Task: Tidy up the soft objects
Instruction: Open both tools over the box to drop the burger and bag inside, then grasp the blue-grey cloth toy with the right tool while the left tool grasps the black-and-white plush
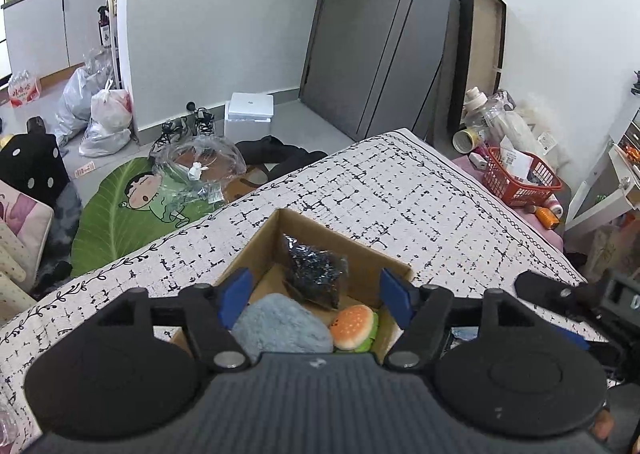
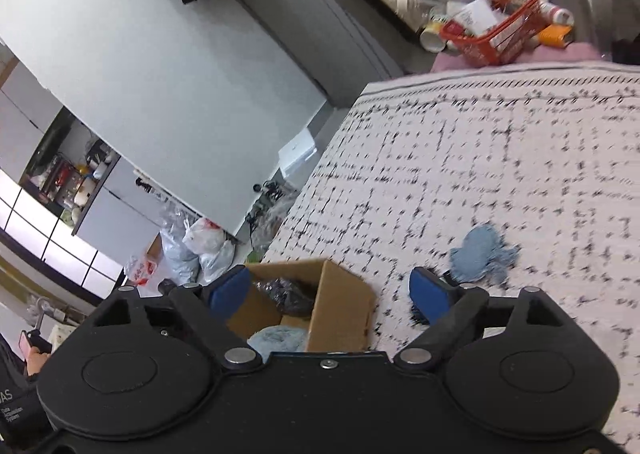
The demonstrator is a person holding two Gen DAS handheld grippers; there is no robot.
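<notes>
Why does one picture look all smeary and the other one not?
Right wrist view: motion blur smears the patterned white bedspread and the blue plush toy. Left wrist view: sharp, so the brown cardboard box and burger plush look crisp; the fisheye lens bends the grey door.

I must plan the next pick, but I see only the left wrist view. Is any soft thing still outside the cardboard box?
Observer: Yes. A light blue soft toy lies on the patterned bedspread, to the right of the cardboard box.
Operator: Do the right tongs hold it?
Observer: No. The right tongs are open and empty; the toy lies just beyond the right blue fingertip.
Operator: In my view the box holds a burger plush, a blue fluffy thing and a dark bag. Does your view show the burger too?
Observer: No. The right wrist view shows only the dark bag and the blue fluffy thing.
</notes>
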